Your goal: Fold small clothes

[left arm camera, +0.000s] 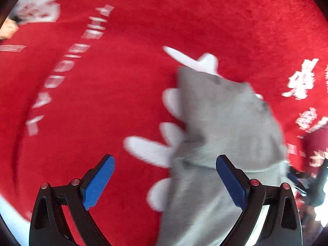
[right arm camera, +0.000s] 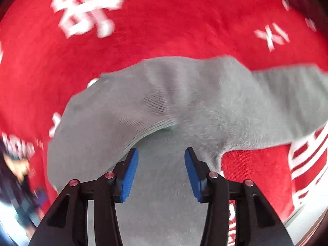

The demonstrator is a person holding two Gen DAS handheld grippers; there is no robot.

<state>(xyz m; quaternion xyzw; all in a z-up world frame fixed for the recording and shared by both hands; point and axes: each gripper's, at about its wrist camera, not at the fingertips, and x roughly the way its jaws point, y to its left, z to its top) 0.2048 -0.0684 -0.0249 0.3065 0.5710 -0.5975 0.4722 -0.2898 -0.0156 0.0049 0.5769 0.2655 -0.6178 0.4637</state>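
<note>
A small grey knit garment [left arm camera: 223, 127] lies on a red cloth with white print. In the left wrist view it sits right of centre and runs under the right finger. My left gripper [left arm camera: 165, 162] is open and holds nothing, just above the garment's left edge. In the right wrist view the grey garment [right arm camera: 184, 102] fills the middle, with a ribbed band near the fingers. My right gripper [right arm camera: 161, 155] is open, low over the grey fabric, with nothing between its blue pads. Both views are motion-blurred.
The red cloth [left arm camera: 123, 82] with white lettering covers the whole surface [right arm camera: 164, 20]. Its near edge and a white surface show at the lower right of the right wrist view [right arm camera: 307, 211]. Dark blurred objects sit at the left edge [right arm camera: 18, 174].
</note>
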